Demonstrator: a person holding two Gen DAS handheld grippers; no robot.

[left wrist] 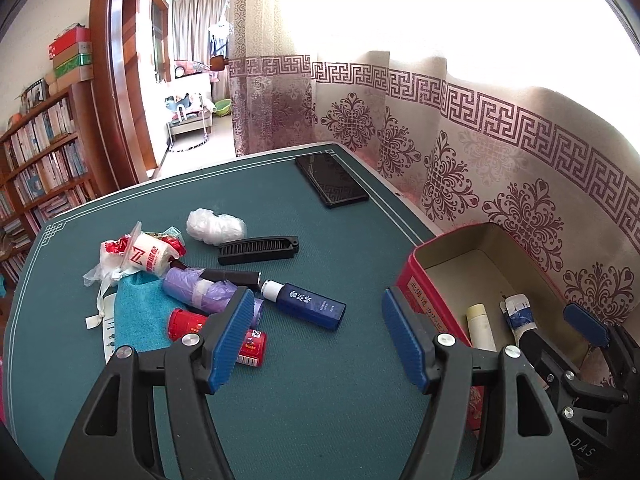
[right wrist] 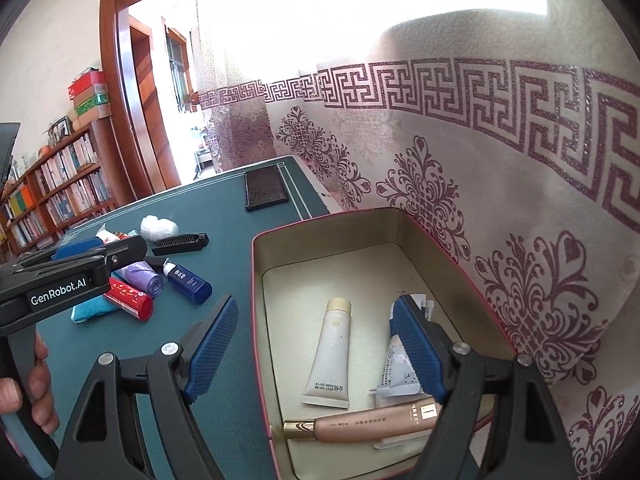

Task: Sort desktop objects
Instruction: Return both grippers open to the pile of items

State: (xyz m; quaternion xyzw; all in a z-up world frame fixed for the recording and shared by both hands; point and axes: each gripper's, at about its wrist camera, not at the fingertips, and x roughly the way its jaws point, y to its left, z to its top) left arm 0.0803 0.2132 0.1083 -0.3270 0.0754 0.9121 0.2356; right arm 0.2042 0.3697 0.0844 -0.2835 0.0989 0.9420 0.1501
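Observation:
My left gripper (left wrist: 316, 304) is open over the green table mat (left wrist: 320, 380), and a dark blue bottle (left wrist: 304, 302) with a white cap lies just beyond its tips. Left of it is a pile: a purple bag roll (left wrist: 200, 290), a red bottle (left wrist: 192, 324), a teal pouch (left wrist: 138, 312) and a black comb (left wrist: 258, 250). My right gripper (right wrist: 312, 312) hangs open and empty above the red tin box (right wrist: 320, 220). Inside the box lie a cream tube (right wrist: 330, 352), a white tube (right wrist: 396, 372) and a pink-gold tube (right wrist: 372, 424).
A flat black case (left wrist: 332, 180) lies at the table's far end and a white plastic wad (left wrist: 216, 226) sits behind the comb. A patterned curtain (left wrist: 500, 152) hangs close behind the box. A bookshelf (left wrist: 44, 160) and a doorway are at the left. A person's hand (right wrist: 36, 384) holds the left gripper's handle.

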